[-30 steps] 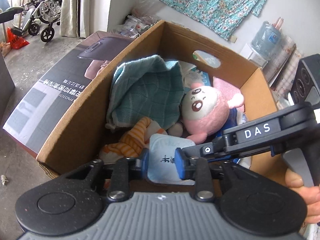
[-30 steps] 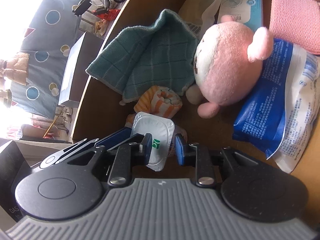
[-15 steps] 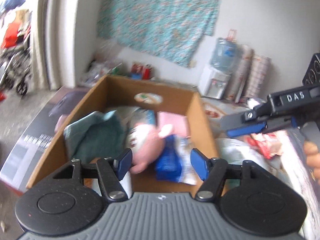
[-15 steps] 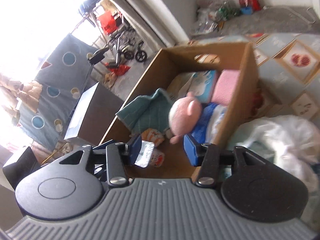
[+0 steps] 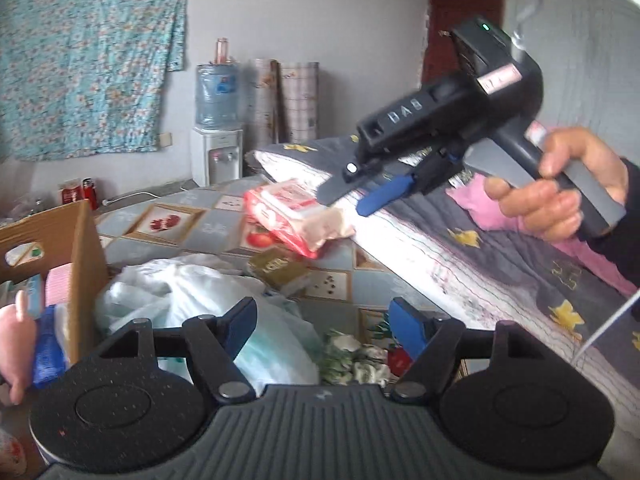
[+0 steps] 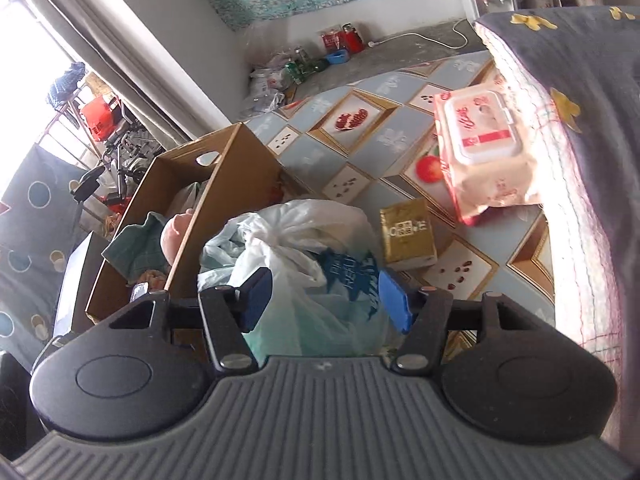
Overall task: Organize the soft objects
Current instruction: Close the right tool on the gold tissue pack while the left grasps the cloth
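Observation:
The cardboard box (image 5: 86, 248) (image 6: 224, 184) holds a pink plush (image 6: 176, 232) (image 5: 16, 320) and a teal towel (image 6: 136, 248). On the floor mat beside it lie a knotted white plastic bag (image 6: 304, 248) (image 5: 192, 292), a red-and-white wet-wipes pack (image 6: 480, 144) (image 5: 288, 212) and a gold tissue pack (image 6: 408, 236) (image 5: 280, 270). My left gripper (image 5: 324, 322) hovers over the bag's edge, jaws opening, nothing between them. My right gripper (image 6: 324, 300) (image 5: 352, 200) hangs above the bag, jaws opening; the bag lies below them, untouched.
A bed with a grey quilt (image 5: 500, 256) (image 6: 580, 120) borders the mat on the right. A water dispenser (image 5: 216, 120) and rolled mats stand by the far wall. A hand (image 5: 560, 192) holds the right gripper. Bags and cans lie along the wall (image 6: 280, 72).
Both grippers let go of the small packs they held inside the box, rose out of it and swung right over the mat. Both pairs of jaws have widened.

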`<state>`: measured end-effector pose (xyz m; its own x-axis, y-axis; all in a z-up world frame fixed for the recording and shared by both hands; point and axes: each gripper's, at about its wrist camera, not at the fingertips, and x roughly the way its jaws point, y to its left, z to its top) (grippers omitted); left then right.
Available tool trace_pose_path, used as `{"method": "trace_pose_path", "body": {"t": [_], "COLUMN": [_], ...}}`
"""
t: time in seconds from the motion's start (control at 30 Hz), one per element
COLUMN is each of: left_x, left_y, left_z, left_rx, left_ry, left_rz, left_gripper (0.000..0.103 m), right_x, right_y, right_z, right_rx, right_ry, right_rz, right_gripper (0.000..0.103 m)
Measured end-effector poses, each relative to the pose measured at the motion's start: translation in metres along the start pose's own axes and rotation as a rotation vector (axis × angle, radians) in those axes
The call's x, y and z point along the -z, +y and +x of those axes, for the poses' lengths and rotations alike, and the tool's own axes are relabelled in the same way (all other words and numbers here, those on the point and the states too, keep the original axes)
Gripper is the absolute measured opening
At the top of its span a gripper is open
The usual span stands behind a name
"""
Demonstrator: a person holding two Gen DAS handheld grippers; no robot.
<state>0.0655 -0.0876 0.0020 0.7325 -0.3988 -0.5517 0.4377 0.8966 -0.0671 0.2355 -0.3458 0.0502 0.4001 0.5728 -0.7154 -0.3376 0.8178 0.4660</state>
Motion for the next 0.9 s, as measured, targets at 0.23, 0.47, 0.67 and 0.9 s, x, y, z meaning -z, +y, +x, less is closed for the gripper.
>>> {"method": "trace_pose_path", "body": {"t": [0.23, 0.47, 0.67, 0.9], "left_x": [0.023, 0.044, 0.056, 0.060], "left_y": [-0.042, -0.059, -0.065, -0.066], "left_z": [0.057, 0.109, 0.126, 0.130], "left_rx": [-0.005, -0.084, -0.132, -0.181], "left_ry": [0.092, 0.208, 0.234, 0.224], "left_rz": [0.116, 0.210, 0.263, 0.272], "left_gripper": [0.072, 0.061, 0.060, 0.040], "right_x": [-0.007, -0.043, -0.063, -0.065], "right_y": [-0.030, -0.057, -0.068, -0.059], "right_z": [0.042, 0.118, 0.167, 0.195], "right_rx": [-0.015, 0.038, 0.045, 0.064], "right_ry": [0.096, 0.203, 0.263, 0.292], "right_rz": [-0.003, -0.046, -0.074, -0.116], "right_gripper": [0.075, 0.075, 0.075, 0.073]}}
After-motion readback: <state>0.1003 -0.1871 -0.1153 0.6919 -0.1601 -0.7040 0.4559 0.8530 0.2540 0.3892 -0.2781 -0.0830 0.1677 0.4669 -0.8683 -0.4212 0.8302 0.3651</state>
